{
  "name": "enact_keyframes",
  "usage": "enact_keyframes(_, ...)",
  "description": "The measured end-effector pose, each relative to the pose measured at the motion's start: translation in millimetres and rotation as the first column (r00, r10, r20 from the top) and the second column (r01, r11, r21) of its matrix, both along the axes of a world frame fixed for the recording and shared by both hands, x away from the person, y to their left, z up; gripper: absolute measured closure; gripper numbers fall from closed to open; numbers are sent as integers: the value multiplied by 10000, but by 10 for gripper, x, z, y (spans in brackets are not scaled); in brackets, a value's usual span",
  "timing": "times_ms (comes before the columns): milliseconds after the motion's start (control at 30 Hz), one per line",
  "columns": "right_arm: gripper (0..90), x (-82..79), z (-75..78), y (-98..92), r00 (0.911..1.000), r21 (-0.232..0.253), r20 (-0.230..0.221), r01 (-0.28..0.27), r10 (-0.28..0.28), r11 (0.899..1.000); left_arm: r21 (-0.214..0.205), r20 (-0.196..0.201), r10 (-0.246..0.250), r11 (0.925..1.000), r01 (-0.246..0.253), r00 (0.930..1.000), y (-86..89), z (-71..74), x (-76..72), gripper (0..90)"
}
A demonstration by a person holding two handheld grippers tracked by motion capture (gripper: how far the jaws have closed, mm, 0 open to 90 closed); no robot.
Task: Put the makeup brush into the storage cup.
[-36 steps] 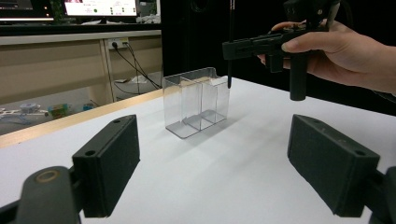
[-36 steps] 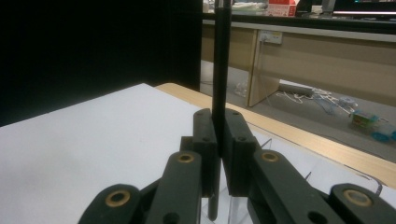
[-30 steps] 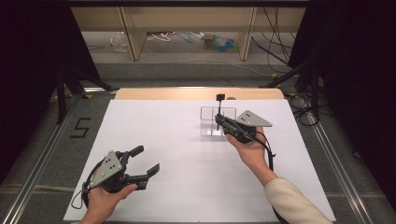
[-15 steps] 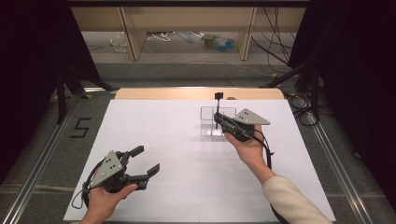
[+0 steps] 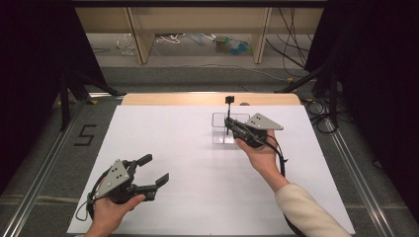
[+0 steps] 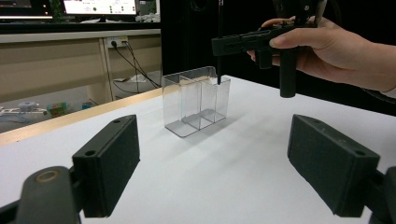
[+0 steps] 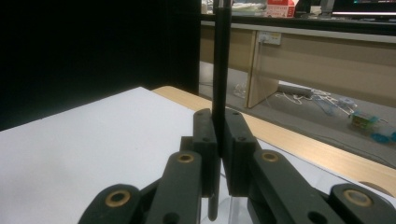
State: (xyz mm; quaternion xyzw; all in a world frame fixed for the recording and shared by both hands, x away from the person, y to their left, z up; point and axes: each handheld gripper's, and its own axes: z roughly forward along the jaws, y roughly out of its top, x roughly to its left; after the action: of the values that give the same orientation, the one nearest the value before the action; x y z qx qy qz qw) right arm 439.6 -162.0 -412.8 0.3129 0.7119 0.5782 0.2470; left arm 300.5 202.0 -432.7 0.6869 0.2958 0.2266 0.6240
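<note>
Right of frame centre, black rod (image 5: 228, 116) clamped in right gripper (image 5: 230, 121), poised over clear organizer (image 5: 220, 138), not yet released; left gripper (image 5: 154, 170) open, empty.

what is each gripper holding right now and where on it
The right gripper clamps a thin black rod low on its shaft, upright over the clear divided box. The left gripper is open, holding nothing.

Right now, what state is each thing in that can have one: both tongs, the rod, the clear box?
Left tongs: open, nothing between them, low over the white table.
Right tongs: shut on the black rod.
Black rod: upright, lower tip inside the clear box.
Clear box: upright on the table, open-topped, with dividers.
</note>
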Motion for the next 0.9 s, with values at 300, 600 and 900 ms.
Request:
enact_keyframes(300,855,50,19,6,9993,-28,380,-10,11,10000,-22,-24,0,10000,0,10000,-2,-2,0,167)
enact_keyframes(600,855,76,40,23,9991,44,420,21,-23,10000,6,1,-5,10000,5,10000,2,-1,1,167)
enact_keyframes(900,855,90,63,31,9997,35,252,67,-67,10000,-1,5,-7,10000,7,10000,4,0,0,167)
